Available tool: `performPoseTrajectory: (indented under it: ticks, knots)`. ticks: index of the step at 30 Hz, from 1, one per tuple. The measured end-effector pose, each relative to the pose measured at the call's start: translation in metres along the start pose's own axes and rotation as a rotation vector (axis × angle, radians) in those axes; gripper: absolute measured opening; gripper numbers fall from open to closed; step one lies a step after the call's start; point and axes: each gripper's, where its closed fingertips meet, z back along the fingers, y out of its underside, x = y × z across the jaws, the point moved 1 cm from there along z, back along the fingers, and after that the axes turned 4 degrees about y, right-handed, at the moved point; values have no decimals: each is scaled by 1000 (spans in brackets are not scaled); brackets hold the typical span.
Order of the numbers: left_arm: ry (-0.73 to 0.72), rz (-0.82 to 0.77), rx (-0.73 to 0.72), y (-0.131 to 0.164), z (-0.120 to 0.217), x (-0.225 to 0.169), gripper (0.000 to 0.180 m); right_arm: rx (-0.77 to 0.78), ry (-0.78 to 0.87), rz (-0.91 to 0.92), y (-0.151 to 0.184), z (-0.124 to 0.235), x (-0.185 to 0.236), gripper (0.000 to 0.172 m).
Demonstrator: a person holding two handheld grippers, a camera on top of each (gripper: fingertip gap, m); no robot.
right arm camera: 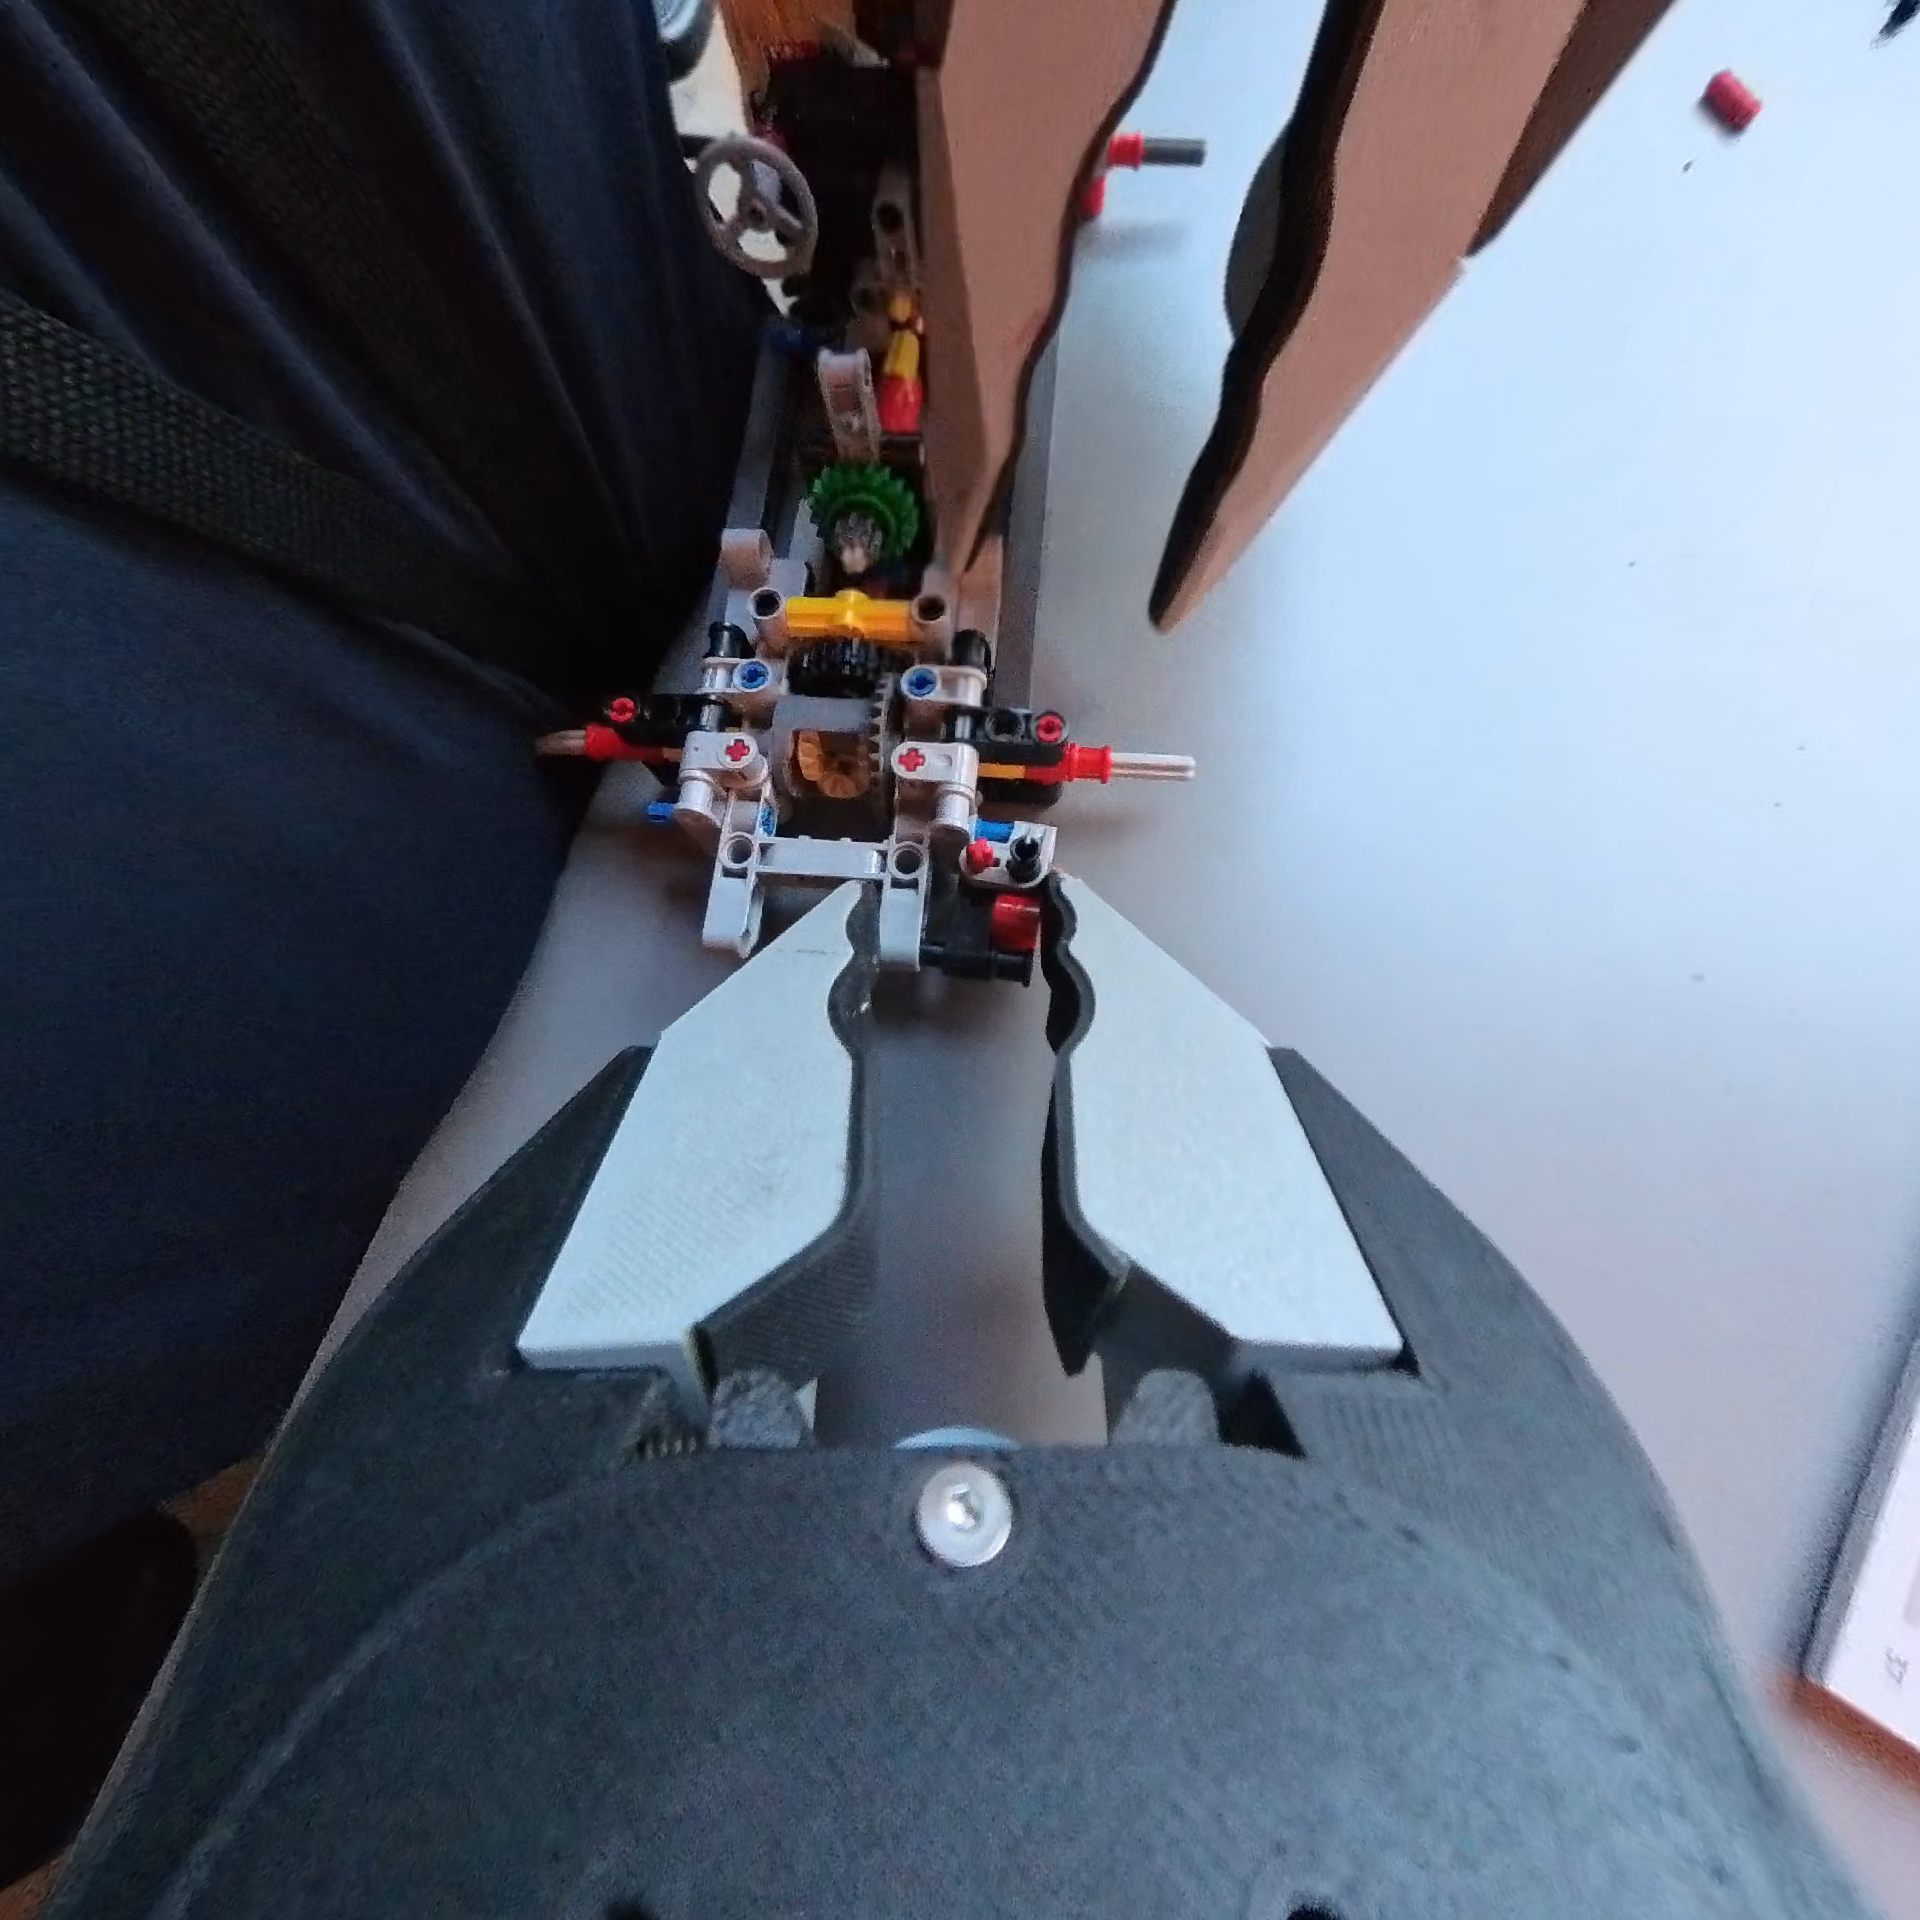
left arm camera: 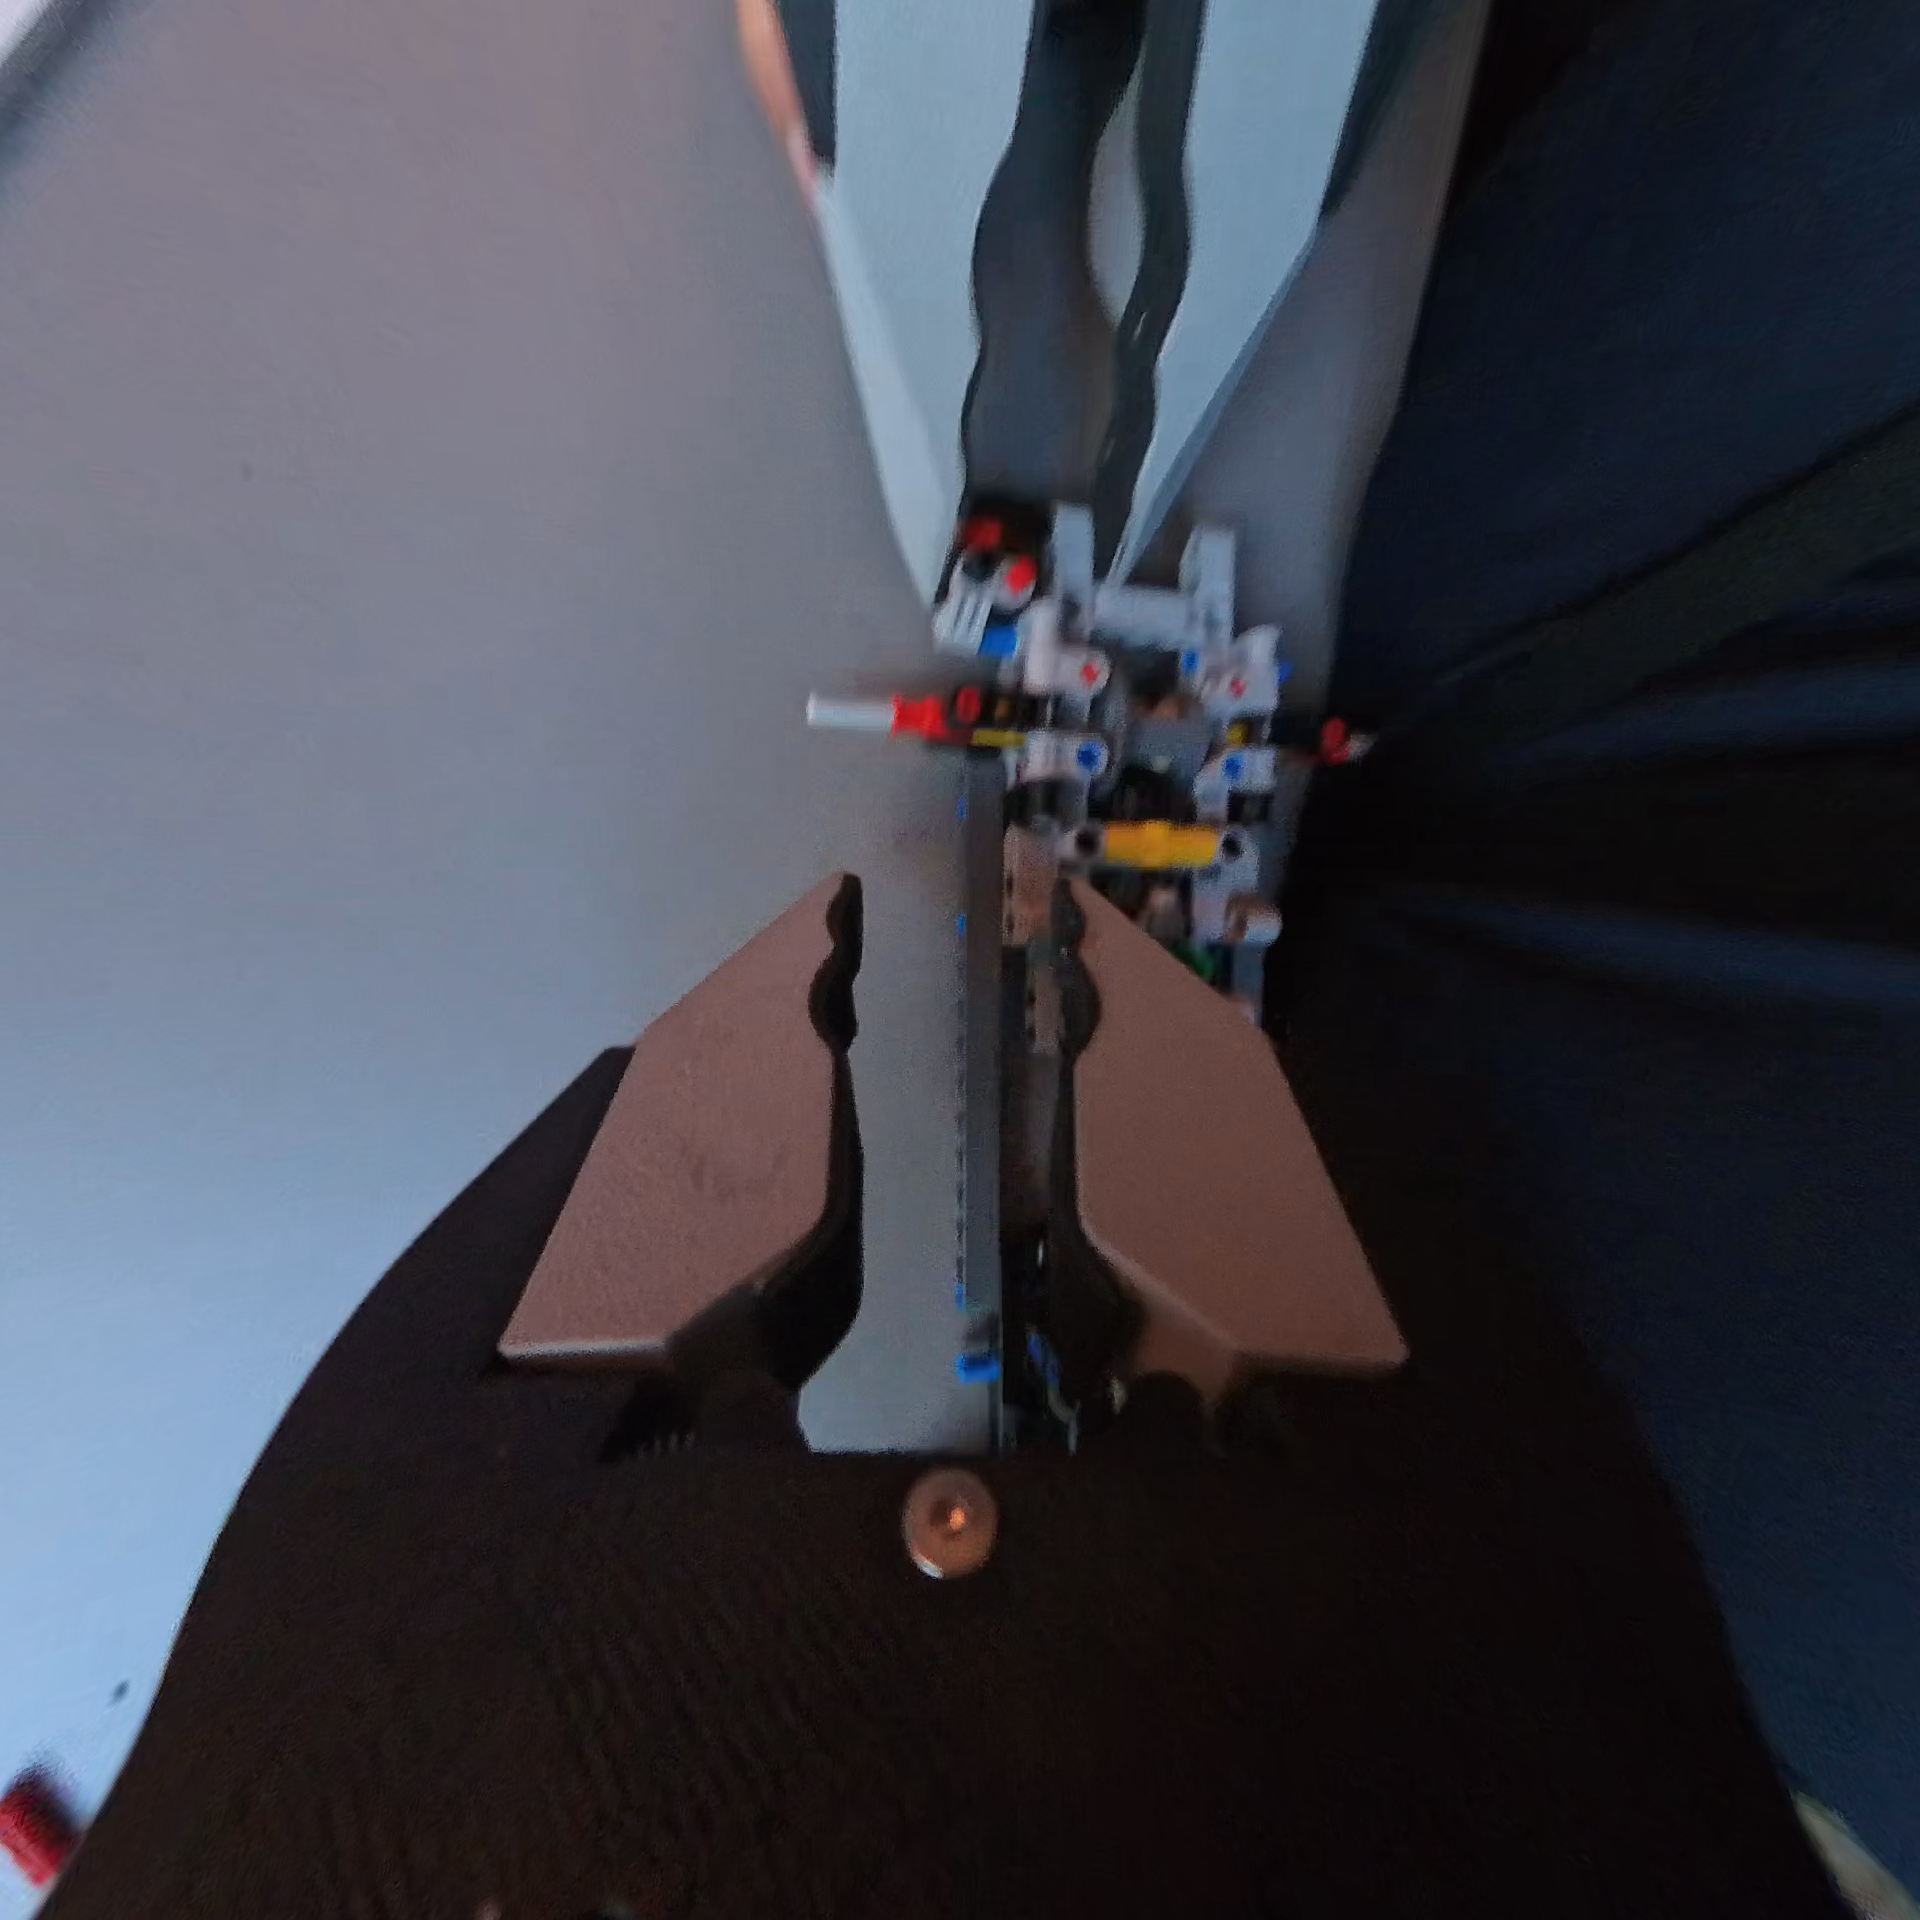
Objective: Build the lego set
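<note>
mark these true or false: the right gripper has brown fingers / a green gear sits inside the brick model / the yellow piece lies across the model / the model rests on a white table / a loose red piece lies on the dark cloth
1. The right gripper has brown fingers: false. Its fingers are light grey; the left gripper has the brown ones.
2. A green gear sits inside the brick model: true.
3. The yellow piece lies across the model: true.
4. The model rests on a white table: true.
5. A loose red piece lies on the dark cloth: false. It lies on the white table, away from the model.
</note>
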Motion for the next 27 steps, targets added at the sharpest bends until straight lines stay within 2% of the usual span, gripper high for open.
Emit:
performPoseTrajectory:
  ticks: [5,11,17,22,27]
  knots:
    - [170,70,35,11,-10,-12,28,2,-7,-51,0,0,-5,28]
    - [234,55,43,11,-9,-8,24,17,-79,-137,1,-1,-8,28]
    - [242,40,-11,8,-11,-8,24,19,-115,-123,3,2,-10,32]
    - [247,38,-81,6,-12,-8,24,-161,-114,-185,-16,17,-17,32]
    - [257,34,-107,4,-13,-7,24,-64,-105,-139,-11,3,-9,39]
